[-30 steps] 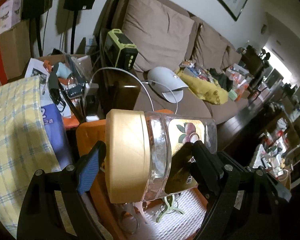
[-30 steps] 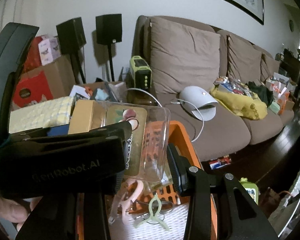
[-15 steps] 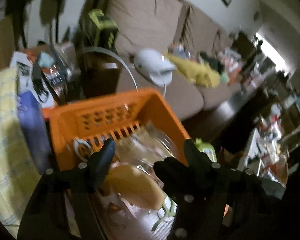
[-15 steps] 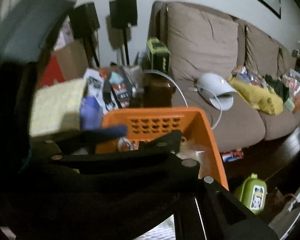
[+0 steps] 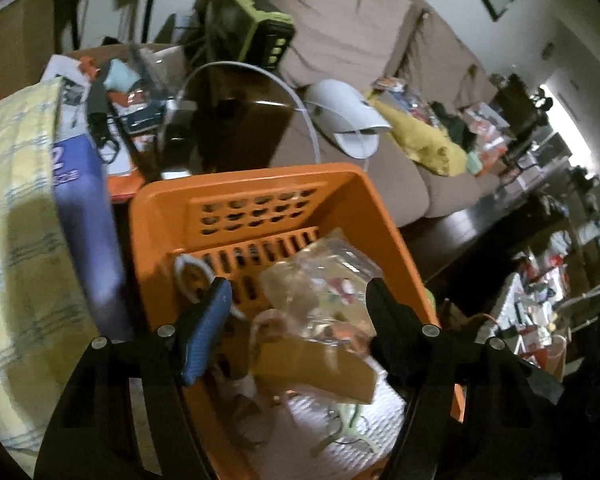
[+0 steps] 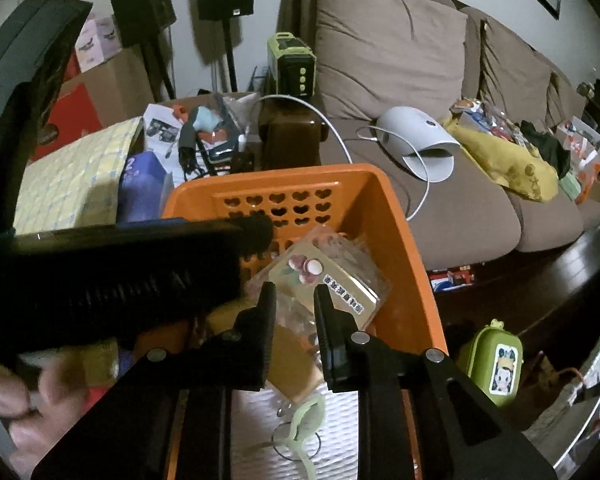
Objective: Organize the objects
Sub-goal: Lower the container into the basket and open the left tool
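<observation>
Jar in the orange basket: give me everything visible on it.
The jar is clear plastic with a tan lid and a gold label showing fruit and a dark text strip. It lies tilted inside the orange basket, lid end toward the cameras, base toward the perforated far wall. It rests on clutter over a white liner, near a pale green clip. The left gripper straddles it, open; contact can't be judged. The right gripper hovers in front, jaws narrowly apart. Contents unclear.

You are looking at a clear glossy plastic jar (image 6: 332,280) lying in a matt orange plastic basket (image 6: 416,264).
</observation>
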The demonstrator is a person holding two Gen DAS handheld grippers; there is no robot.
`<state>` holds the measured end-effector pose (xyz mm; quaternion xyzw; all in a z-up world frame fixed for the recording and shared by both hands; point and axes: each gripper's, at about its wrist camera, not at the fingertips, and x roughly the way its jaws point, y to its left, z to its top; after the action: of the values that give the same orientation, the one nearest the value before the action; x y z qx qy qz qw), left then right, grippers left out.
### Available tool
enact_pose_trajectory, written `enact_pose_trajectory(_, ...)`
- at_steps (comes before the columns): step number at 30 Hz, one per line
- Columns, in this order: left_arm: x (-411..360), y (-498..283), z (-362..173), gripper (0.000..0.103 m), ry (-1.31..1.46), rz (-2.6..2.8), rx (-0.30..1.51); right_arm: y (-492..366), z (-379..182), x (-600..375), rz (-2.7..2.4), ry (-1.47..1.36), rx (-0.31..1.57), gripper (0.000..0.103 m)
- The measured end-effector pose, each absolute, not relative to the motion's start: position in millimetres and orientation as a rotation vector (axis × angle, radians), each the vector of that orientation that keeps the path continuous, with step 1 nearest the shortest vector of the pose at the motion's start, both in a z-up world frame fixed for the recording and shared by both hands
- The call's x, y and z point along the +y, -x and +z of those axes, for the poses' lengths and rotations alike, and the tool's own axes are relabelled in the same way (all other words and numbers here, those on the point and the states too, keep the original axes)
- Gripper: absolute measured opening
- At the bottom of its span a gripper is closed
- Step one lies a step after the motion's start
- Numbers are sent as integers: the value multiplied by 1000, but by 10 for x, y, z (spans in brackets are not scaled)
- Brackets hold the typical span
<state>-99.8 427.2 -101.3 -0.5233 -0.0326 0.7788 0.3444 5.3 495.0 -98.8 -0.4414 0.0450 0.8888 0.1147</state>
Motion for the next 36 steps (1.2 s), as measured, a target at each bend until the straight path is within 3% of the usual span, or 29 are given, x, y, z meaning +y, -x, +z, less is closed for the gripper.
enact_pose_trajectory(5,4184,972,-967,67,1345,2060,-24,-82,-1038,5000,2575,1313,163,20)
enact_pose_trajectory(14,4142,381,-765,67,1140,2128,261,-293,-1116,5205,2426,1308,303,21)
enact_pose_trajectory(23,3970,88,-577,68,1091,2070,273,-970,-961,5129,2340,1127,412,21)
enact_pose_trajectory(25,3924,53,-518,74,1067,2086,281,-1119,-879,5104,2331,1060,441,21)
enact_pose_trajectory(26,3894,20,-472,82,1037,2112,301,-1170,-854,5097,2326,1034,456,21)
enact_pose_trajectory(29,3836,-71,-388,85,965,2168,365,-1197,-852,5095,2300,1022,470,21)
enact_pose_trajectory(32,3816,-149,-347,95,920,2173,405,-1160,-875,5083,2278,1042,464,21)
enact_pose_trajectory(36,3809,-181,-409,96,932,2128,396,-1189,-857,5035,2251,1014,416,26)
